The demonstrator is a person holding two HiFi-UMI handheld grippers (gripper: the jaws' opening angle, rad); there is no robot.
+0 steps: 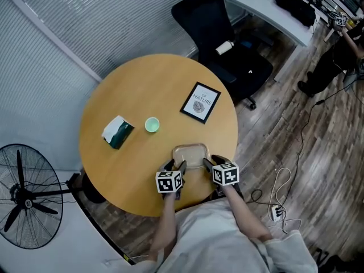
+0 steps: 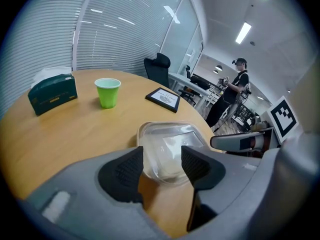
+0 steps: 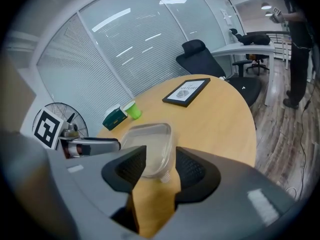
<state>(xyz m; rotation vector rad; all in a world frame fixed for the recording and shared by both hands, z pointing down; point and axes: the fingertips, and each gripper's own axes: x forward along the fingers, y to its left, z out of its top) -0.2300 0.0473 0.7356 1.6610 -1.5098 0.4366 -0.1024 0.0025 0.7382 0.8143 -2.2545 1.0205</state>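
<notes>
Container: clear plastic container (image 1: 191,154), shallow, lying flat at the near edge of the table (image 1: 128,169), between the two grippers.
Left gripper: the left gripper (image 1: 175,166) stands at the container's near left corner. Jaws are about half apart, and that corner sits between the pads. No firm clamp shows in the left gripper view.
Right gripper: the right gripper (image 1: 212,162) stands at the near right corner. Jaws are likewise about half apart, with the container's rim and corner between them; not visibly pinched.
Cup: green cup (image 1: 152,124), upright, toward the table's middle, well apart from the container.
Tissue box: dark green box (image 1: 118,132) near the left edge, just beside the cup.
Frame: black frame (image 1: 201,102) lying flat toward the far right edge.
Surroundings: black chair (image 1: 227,44) beyond the far edge; fan (image 1: 25,195) on the floor to the left.
</notes>
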